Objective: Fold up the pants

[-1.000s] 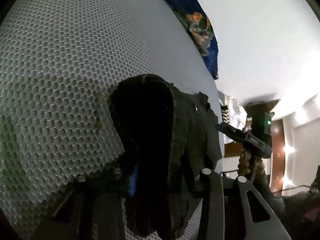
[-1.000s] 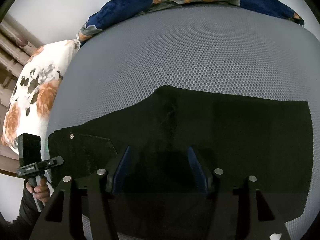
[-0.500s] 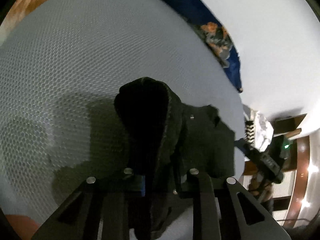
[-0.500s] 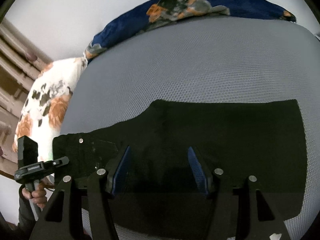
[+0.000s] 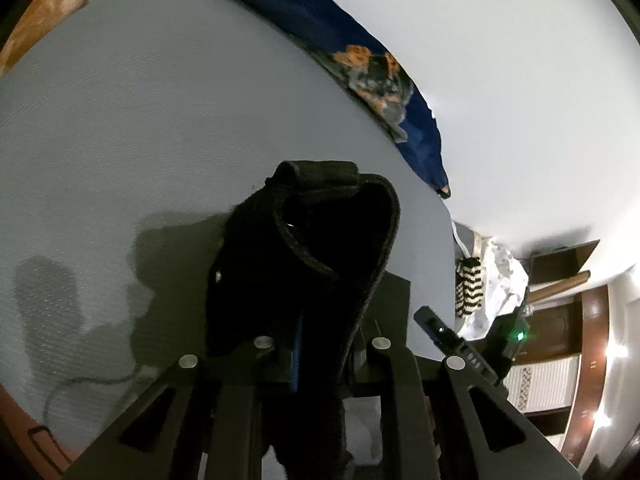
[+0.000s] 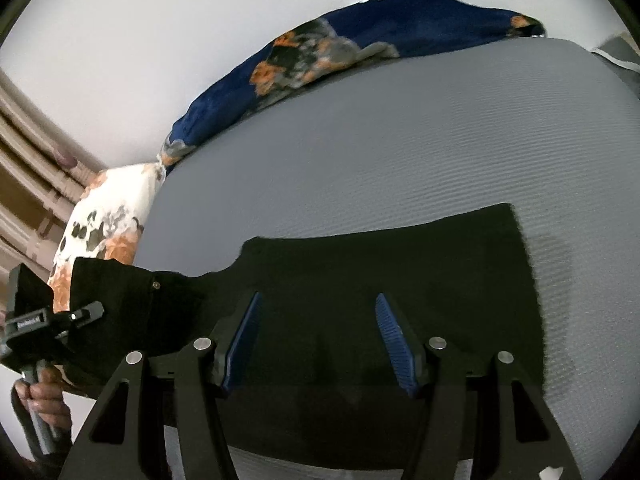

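Observation:
Black pants [image 6: 400,268] lie folded lengthwise across a grey mesh mattress [image 6: 400,140]. My left gripper [image 5: 320,344] is shut on the waistband end of the pants [image 5: 320,248] and holds it bunched and lifted above the mattress; it also shows at the left in the right wrist view [image 6: 86,314]. My right gripper [image 6: 318,320] is open, its blue-padded fingers [image 6: 390,324] hovering over the middle of the pants. The leg end lies flat at the right.
A navy floral blanket [image 6: 360,40] lies along the mattress's far edge by a white wall. A white and orange floral pillow [image 6: 104,220] sits at the left. The left wrist view shows wooden furniture [image 5: 568,320] and a striped cloth [image 5: 468,284] beyond the mattress.
My left gripper has lifted the waistband end higher off the mattress. My right gripper has risen and drawn back, still open, so more mattress shows.

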Demonstrator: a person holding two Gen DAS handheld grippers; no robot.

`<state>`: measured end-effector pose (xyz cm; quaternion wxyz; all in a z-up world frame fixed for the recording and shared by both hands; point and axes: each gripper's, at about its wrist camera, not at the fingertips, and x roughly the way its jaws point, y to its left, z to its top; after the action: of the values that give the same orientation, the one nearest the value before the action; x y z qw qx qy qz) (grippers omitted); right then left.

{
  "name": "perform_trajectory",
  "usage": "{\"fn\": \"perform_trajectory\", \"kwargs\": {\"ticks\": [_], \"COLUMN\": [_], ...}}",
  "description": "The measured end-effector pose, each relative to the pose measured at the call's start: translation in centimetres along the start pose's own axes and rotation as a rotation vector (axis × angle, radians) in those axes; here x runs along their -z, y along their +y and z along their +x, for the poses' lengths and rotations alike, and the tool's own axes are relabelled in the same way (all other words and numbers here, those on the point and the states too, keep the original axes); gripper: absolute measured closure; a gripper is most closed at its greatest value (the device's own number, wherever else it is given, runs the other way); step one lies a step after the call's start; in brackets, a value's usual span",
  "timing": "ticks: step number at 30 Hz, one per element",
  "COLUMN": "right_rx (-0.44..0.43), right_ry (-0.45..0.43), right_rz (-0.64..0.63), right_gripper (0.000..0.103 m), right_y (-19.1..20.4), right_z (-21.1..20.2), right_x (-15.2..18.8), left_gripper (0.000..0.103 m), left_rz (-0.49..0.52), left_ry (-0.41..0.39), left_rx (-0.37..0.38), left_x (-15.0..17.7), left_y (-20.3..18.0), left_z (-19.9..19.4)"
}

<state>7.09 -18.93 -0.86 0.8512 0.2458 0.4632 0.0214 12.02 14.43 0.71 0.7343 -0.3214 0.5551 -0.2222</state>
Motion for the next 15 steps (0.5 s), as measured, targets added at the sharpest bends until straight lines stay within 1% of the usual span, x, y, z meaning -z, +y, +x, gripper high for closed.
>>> {"fn": "perform_trajectory", "kwargs": {"ticks": [6,8,11,15], "right_rx": [0.020,0.047,0.080,0.103], "right_ry": [-0.013,-0.023,-0.033,-0.044], "right_rz": [0.065,0.053,0.035,0.027], "right_gripper": [0.045,0.045,0.045,0.045], "right_y": [-4.1,-4.9,-5.8,-7.0], "right_z": [-0.9,-1.3,-2.0,-2.9], "right_x": [0.1,0.1,0.1,0.2], "left_gripper": [0.087,0.087,0.087,0.087], "left_rz": [0.065,0.087,0.134,0.186], "left_ry": [0.029,0.043,0.065,0.096], "left_rx": [-0.026,-0.034,-0.065,-0.080], "left_x": [0.0,0.2,0.7,1.9], "left_y": [-4.8,-6.3,-8.6,-10.9], "left_z": [4.0,5.6,8.2,11.6]}}
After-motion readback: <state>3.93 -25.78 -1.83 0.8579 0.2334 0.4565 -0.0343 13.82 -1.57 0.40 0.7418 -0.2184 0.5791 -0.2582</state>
